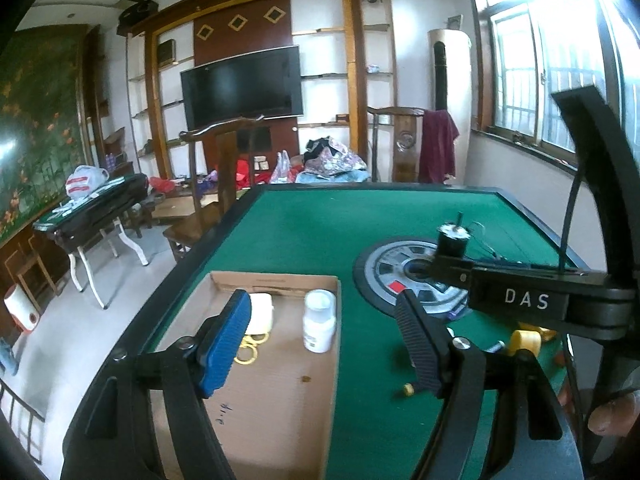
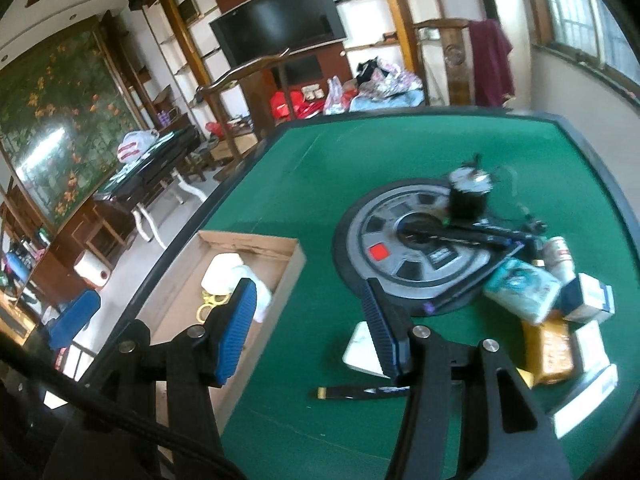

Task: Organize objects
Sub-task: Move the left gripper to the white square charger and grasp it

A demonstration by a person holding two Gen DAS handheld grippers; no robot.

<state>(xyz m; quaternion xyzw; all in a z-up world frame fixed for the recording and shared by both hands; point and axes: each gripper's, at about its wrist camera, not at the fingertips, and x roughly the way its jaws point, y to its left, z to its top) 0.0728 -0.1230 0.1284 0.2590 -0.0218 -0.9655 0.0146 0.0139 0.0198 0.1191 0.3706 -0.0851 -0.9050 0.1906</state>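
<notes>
A shallow brown cardboard tray (image 1: pixel 276 392) lies on the green felt tabletop (image 1: pixel 320 232) near its left edge, and inside it stand a white plastic bottle with a white cap (image 1: pixel 319 320), a pale cream rounded container (image 1: pixel 262 312) and a pair of yellow-handled scissors (image 1: pixel 250 350) lying flat against the tray floor. To the right of the tray, well apart from it, a grey and black round disc with a red square button (image 2: pixel 404 244) is set into the felt; a small black cylindrical motor (image 2: pixel 468 196) stands at its far rim. A heap of loose things crowds the right side of the table: a teal and white soft packet (image 2: pixel 520 286), a white and blue small box (image 2: pixel 592 298) and an amber-yellow packet (image 2: pixel 548 350). A white flat card (image 2: pixel 362 348) and a black pen with a gold end (image 2: pixel 360 393) lie on the felt nearer the camera. The left gripper (image 1: pixel 328 344) hangs over the tray's right edge with its jaws well apart and nothing between them. The right gripper (image 2: pixel 310 326) hovers over the felt between tray and disc, jaws partly open and empty.
</notes>
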